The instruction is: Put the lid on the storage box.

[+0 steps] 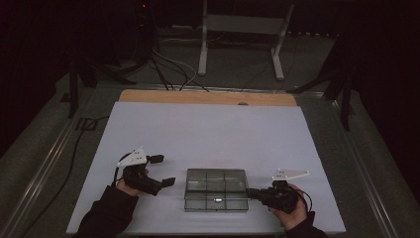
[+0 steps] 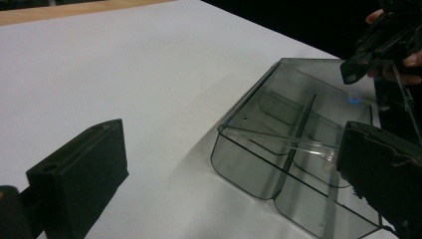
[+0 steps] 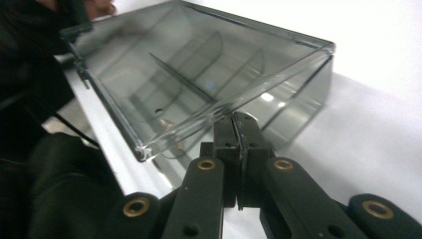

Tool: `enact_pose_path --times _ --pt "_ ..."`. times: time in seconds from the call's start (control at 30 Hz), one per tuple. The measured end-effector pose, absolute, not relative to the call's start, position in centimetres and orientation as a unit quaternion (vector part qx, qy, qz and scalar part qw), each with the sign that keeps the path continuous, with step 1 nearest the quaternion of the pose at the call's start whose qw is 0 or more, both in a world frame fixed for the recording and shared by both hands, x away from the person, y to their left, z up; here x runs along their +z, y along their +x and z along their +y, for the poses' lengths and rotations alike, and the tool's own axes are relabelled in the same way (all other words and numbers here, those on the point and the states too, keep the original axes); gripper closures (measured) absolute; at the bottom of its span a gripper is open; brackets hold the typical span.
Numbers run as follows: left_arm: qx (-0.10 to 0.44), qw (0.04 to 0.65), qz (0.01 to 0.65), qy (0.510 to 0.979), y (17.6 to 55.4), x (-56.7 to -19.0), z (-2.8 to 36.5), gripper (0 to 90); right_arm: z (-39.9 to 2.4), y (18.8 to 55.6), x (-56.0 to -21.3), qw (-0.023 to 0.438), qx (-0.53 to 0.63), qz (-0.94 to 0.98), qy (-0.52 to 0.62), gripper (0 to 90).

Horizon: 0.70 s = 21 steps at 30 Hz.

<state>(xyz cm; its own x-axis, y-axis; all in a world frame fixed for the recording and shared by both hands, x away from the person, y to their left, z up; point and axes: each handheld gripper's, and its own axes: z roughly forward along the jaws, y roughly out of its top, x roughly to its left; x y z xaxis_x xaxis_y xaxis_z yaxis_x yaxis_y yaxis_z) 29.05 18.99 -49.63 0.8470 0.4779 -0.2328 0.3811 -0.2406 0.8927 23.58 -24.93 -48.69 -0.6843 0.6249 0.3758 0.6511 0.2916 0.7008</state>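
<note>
The worktop [image 1: 208,124] is covered by a plain white sheet [image 1: 163,134]; along the far edge a strip of bare wood [image 1: 208,97] shows beyond the sheet. On the sheet, near the middle of the near edge, sits a smoky clear plastic box [image 1: 216,190], divided inside into compartments, with its clear lid [image 3: 199,79] tilted up. A small bright object [image 1: 217,200] lies in a near compartment, too small to identify.

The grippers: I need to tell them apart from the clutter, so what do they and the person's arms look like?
Both the left gripper and right gripper are black, each topped by a pale grey three-cornered plate. The fingers are flat black blocks on arms with brass-coloured rivets. Thin black cables trail off. The sleeves are dark.
</note>
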Motion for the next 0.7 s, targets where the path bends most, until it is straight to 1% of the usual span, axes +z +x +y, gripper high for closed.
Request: enact_pose_path --times 0.17,0.43,0.5,0.63,0.7 --pt "0.044 0.552 0.273 0.787 29.1 -49.6 19.0 1.5 -24.5 23.2 -48.5 -0.023 -0.418 -0.822 -0.386 89.8" --pt "0.043 0.551 0.272 0.787 29.0 -49.7 19.0 1.5 -23.9 23.0 -48.7 -0.056 -0.386 -0.841 -0.376 89.3" --pt "0.043 0.549 0.272 0.789 29.0 -49.7 18.9 1.5 -23.8 23.0 -48.8 -0.074 -0.372 -0.847 -0.372 88.6" --pt "0.043 0.549 0.270 0.790 29.1 -49.8 18.9 1.5 -23.7 23.0 -48.7 -0.090 -0.367 -0.850 -0.368 86.7" --pt "0.042 0.548 0.271 0.790 29.1 -49.8 18.9 1.5 -23.9 23.1 -48.5 -0.085 -0.377 -0.845 -0.370 86.6"
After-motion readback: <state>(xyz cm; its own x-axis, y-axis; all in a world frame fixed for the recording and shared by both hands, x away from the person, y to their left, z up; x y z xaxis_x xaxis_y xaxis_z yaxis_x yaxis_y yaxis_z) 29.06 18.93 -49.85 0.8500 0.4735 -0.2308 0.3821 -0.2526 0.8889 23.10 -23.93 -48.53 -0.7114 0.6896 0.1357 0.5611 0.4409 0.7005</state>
